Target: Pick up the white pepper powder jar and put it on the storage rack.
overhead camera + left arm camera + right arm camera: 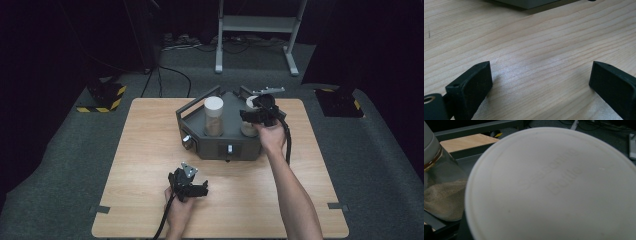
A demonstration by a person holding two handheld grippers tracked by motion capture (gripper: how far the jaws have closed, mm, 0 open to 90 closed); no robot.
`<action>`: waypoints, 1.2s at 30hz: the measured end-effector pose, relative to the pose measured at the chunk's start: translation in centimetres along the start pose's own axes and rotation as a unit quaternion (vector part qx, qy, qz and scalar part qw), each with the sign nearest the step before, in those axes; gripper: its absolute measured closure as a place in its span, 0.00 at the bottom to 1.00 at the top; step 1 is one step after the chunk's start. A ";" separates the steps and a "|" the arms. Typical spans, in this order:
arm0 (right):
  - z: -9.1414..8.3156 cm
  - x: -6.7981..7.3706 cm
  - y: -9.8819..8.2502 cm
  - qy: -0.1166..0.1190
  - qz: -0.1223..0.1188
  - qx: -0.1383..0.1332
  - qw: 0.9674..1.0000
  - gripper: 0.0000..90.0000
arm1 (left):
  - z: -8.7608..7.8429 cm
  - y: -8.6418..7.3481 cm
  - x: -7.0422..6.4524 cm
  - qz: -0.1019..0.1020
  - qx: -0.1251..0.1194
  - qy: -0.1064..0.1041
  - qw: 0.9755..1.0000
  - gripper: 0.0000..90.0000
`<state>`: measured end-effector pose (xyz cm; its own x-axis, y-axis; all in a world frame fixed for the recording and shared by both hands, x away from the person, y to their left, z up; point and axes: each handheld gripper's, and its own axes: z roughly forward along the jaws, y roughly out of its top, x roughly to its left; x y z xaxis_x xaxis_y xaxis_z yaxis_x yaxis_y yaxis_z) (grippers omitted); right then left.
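Note:
A grey caddy (pixel 220 146) with a handle stands at the middle back of the wooden table (pixel 150 150). It holds two clear jars with white lids and sandy contents. My right gripper (pixel 258 114) is at the top of the right jar (pixel 247 128), shut on it; its white lid (pixel 554 185) is very close in the right gripper view, and the jaws are hidden there. The left jar (pixel 214 116) stands free beside it, and its sandy fill (pixel 441 195) is visible. My left gripper (pixel 196 190) hovers open low over bare wood near the front, with nothing between its fingers (pixel 471 85).
The caddy's front wall has a knob (pixel 187 142) and a small switch (pixel 230 148). Its lower edge (pixel 529 3) lies just ahead of the left gripper. Beyond the table are a metal stand (pixel 257 30), floor cables (pixel 170 75) and hazard-striped bases (pixel 102 97).

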<state>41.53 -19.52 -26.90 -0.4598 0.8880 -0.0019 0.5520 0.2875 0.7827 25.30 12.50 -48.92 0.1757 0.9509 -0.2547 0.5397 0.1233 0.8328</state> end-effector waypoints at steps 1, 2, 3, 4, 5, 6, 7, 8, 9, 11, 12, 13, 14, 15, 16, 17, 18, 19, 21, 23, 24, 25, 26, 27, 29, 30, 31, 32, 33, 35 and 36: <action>0.0 0.0 0.0 0.001 0.000 0.001 1.000 0.39 | 0.0 0.0 0.0 -0.001 -0.001 0.000 1.000 0.05; 0.0 0.0 0.0 0.001 -0.001 0.001 1.000 0.39 | 0.0 0.0 0.0 0.000 0.000 0.000 1.000 0.05; 0.1 -0.3 0.1 0.005 0.002 0.002 1.000 0.38 | 0.0 0.0 0.0 0.000 0.000 0.000 1.000 0.05; 0.1 -0.5 0.1 0.010 0.006 0.003 1.000 0.37 | 0.0 0.0 0.0 0.001 0.000 0.000 1.000 0.05; 0.1 -0.5 0.1 0.010 0.006 0.003 1.000 0.37 | 0.0 0.0 0.0 0.001 0.000 0.000 1.000 0.05; 0.1 -0.9 0.0 0.017 0.013 0.001 1.000 0.30 | 0.0 0.0 0.0 0.000 0.000 0.000 1.000 0.05; 0.1 -0.9 0.0 0.019 0.013 -0.001 1.000 0.26 | 0.0 0.0 0.0 0.000 0.000 0.000 1.000 0.05; 0.1 -0.9 0.0 0.019 0.013 -0.001 1.000 0.26 | 0.0 0.0 0.0 0.000 0.000 0.000 1.000 0.05; 0.1 -1.3 0.0 0.029 0.019 -0.001 0.999 0.19 | 0.0 0.0 0.0 0.000 0.000 0.000 1.000 0.05; 0.2 -1.4 0.0 0.032 0.022 -0.001 0.999 0.14 | 0.0 0.0 0.0 0.001 0.000 0.000 1.000 0.05; 0.1 -1.3 -0.1 0.029 0.022 -0.003 0.999 0.11 | 0.0 0.0 0.0 0.000 0.000 0.000 1.000 0.05; 0.1 -1.3 -0.1 0.029 0.022 -0.003 0.999 0.11 | 0.0 0.0 0.0 0.000 0.000 0.000 1.000 0.05; 0.1 -1.5 -0.2 0.033 0.022 -0.003 0.999 0.08 | 0.0 -0.1 0.0 -0.002 -0.002 0.000 1.000 0.05; 0.1 -1.7 -0.3 0.039 0.020 -0.006 0.999 0.06 | 0.0 0.0 0.0 0.000 0.000 0.000 1.000 0.05; 0.0 -1.7 -0.4 0.041 0.019 -0.006 0.999 0.04 | 0.0 -0.1 0.0 0.000 -0.002 -0.002 1.000 0.05; 0.0 -1.8 -0.4 0.043 0.020 -0.005 0.999 0.02 | 0.0 -0.1 0.0 0.000 -0.002 -0.003 1.000 0.05; 0.0 -1.8 -0.4 0.043 0.020 -0.005 0.999 0.02 | 0.0 -0.1 0.0 0.000 -0.002 -0.003 1.000 0.05; -0.1 -1.8 -0.5 0.043 0.019 -0.007 0.999 0.01 | 0.0 -0.1 0.0 0.000 -0.002 -0.003 1.000 0.05; -0.3 -1.6 -0.6 0.039 0.013 -0.006 0.999 0.01 | 0.0 -0.1 0.0 0.000 -0.002 -0.003 1.000 0.05; -0.5 -1.6 -0.7 0.036 0.012 -0.011 0.999 0.01 | 0.0 -0.1 0.0 0.000 -0.002 -0.003 1.000 0.05; -0.5 -1.7 -0.8 0.038 0.014 -0.014 0.999 0.01 | 0.0 -0.1 0.0 0.000 -0.002 -0.003 1.000 0.05; -0.5 -1.8 -0.8 0.040 0.017 -0.016 0.999 0.01 | 0.0 -0.1 0.0 0.000 -0.002 -0.003 1.000 0.05; -0.6 -1.9 -0.8 0.043 0.019 -0.016 0.999 0.01 | 0.0 -0.1 0.0 0.000 -0.002 -0.003 1.000 0.05; -0.6 -1.9 -0.9 0.043 0.020 -0.016 0.999 0.01 | 0.0 -0.1 0.0 0.000 -0.002 -0.003 1.000 0.05; -0.7 -2.1 -1.0 0.047 0.022 -0.018 0.998 0.01 | 0.0 -0.1 0.0 0.000 -0.002 -0.003 1.000 0.05; -0.8 -2.2 -1.1 0.050 0.022 -0.021 0.998 0.01 | 0.0 -0.1 0.0 0.000 -0.003 -0.003 1.000 0.05; -0.9 -2.3 -1.2 0.053 0.022 -0.024 0.998 0.01 | 0.0 -0.1 0.0 0.000 -0.003 -0.003 1.000 0.05; -1.0 -2.4 -1.3 0.055 0.020 -0.026 0.998 0.01 | 0.0 -0.1 0.0 0.000 -0.002 -0.003 1.000 0.05; -1.1 -2.5 -1.3 0.056 0.020 -0.026 0.998 0.01 | 0.0 -0.1 0.0 0.000 -0.002 -0.003 1.000 0.05; -1.2 -2.6 -1.4 0.061 0.020 -0.027 0.998 0.01 | 0.0 -0.1 0.0 0.000 -0.002 -0.003 1.000 0.05; -1.3 -2.7 -1.5 0.063 0.019 -0.028 0.997 0.01 | 0.0 -0.1 0.0 0.000 -0.002 -0.003 1.000 0.05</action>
<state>41.06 -22.80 -27.24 -0.5244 0.8451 0.1039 0.5326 0.2303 0.8144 25.27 12.48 -49.00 0.1806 0.9493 -0.2573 0.5361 0.1243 0.8350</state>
